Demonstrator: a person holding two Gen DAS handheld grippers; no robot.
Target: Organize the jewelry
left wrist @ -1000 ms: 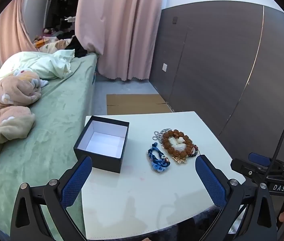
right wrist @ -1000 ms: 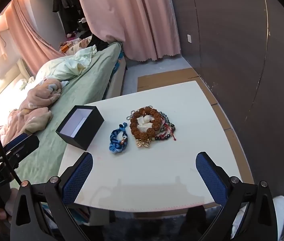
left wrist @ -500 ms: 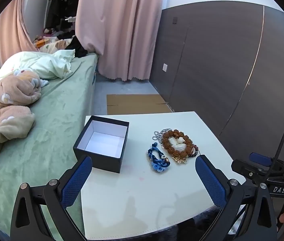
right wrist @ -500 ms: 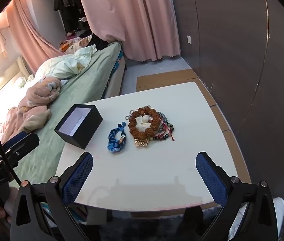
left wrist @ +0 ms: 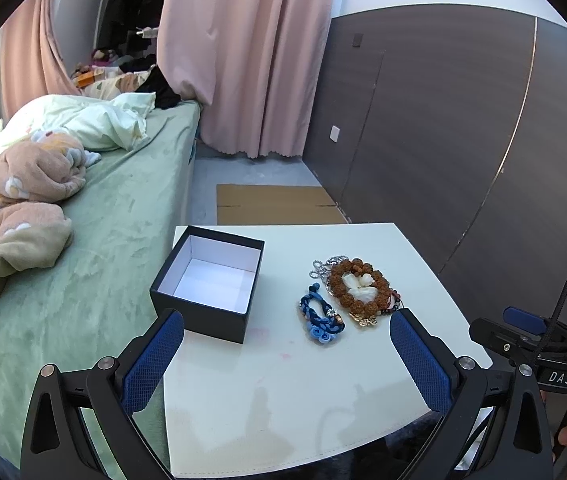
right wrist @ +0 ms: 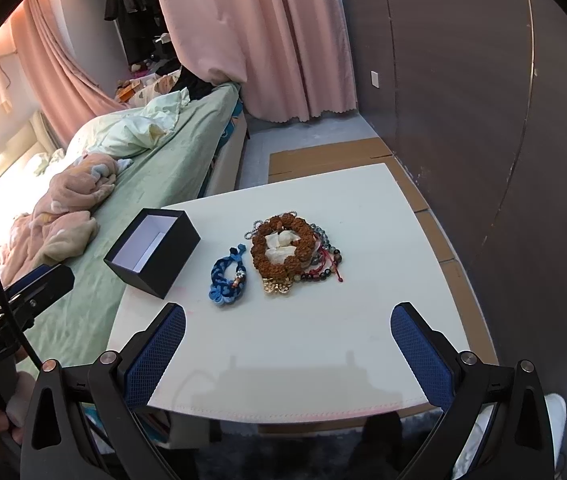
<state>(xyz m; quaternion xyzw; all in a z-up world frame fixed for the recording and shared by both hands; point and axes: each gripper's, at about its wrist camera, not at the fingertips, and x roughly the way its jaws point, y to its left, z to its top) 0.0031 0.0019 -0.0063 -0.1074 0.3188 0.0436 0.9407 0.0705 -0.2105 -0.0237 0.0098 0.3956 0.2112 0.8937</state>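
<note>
both grippers, left gripper (left wrist: 286,354) and right gripper (right wrist: 288,343), hang spread wide and empty over the white table (right wrist: 323,340). the open black cardboard box (left wrist: 209,280) shows its bare white floor only from the left wrist; the right wrist reveals red cord and dark beads (right wrist: 325,266) beside the brown seed-bead bracelet (right wrist: 283,246) and blue braided bracelet (right wrist: 227,280).

Small white table (left wrist: 295,392) (right wrist: 383,216) with rounded corners, sitting right up against a bed with a green sheet. On it: an open black box (left wrist: 208,282) (right wrist: 152,251) with a white inside, off toward the bed side. Near the middle there's a blue braided bracelet (left wrist: 320,315) (right wrist: 227,276), and just beside that a little heap, a brown chunky bead bracelet (left wrist: 357,286) (right wrist: 283,246) on top of a silver chain, some dark beads, red cord and a gold charm. A faint pinkish smudge (left wrist: 261,334) marks the top near the box.
</note>
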